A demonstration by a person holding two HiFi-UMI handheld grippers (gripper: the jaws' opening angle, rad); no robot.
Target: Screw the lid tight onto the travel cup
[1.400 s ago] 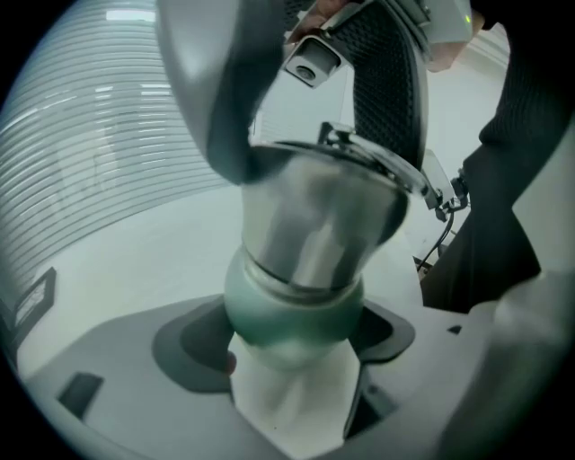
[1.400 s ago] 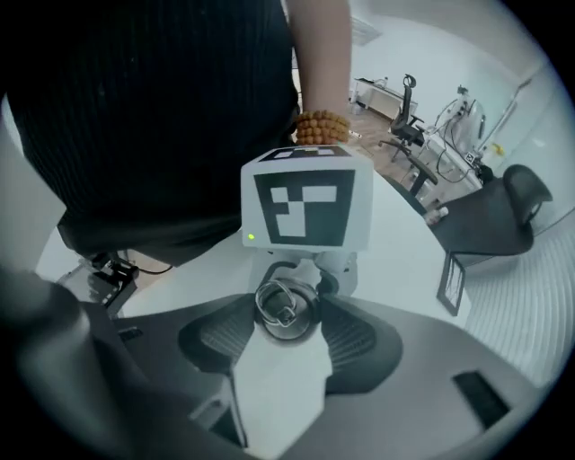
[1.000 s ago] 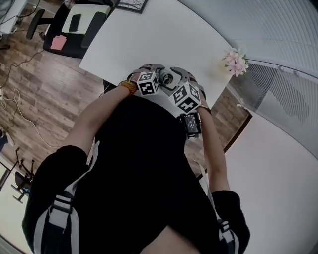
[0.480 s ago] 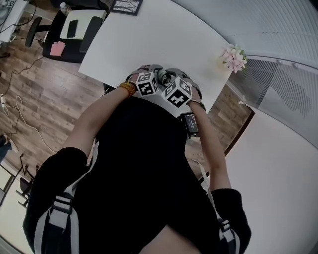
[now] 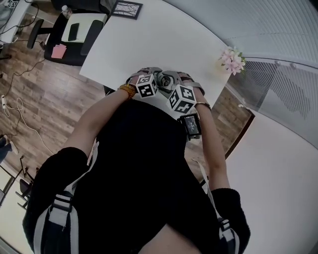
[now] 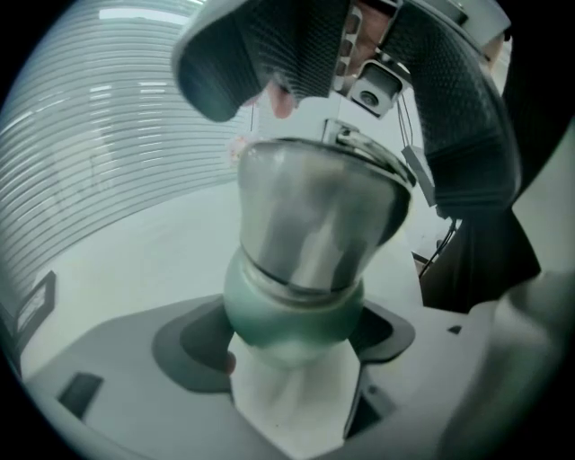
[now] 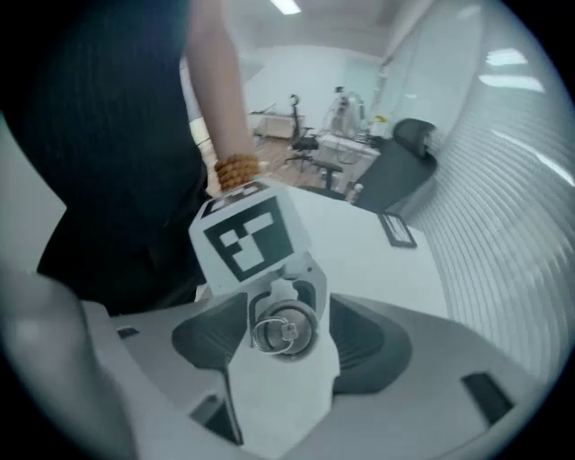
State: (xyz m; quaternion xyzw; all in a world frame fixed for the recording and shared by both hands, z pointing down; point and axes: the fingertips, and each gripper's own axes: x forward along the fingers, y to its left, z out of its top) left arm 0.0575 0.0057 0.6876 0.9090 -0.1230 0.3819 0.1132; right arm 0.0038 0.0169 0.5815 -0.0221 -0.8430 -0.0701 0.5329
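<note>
- Spreading across the upper part of the head view, the white tabletop ends at an edge just ahead of the person's chest; wood floor lies to its left.
- A person in a black top fills the lower half of that view, both forearms reaching forward to the tabletop's near edge.
- A dark chair stands at the far left end of the tabletop, well apart from the work.
- The left tool is clamped on the cup: its dark pads press on either side of the cup's rounded green base.
- The right tool stands over the cup's top end with its jaws spread. They have just been opening, and the lid sits between its pads with a small gap on each side.
- The cup is held off the tabletop between the two tools, close to the person's chest; its steel body widens away from the green base.
- The lid sits on the cup's top end, round and metallic, with a small ring on top.
- A bunch of pink flowers stands at the right end of the tabletop.
- A framed picture lies at the far edge.
- An orange bead bracelet circles the left wrist.
</note>
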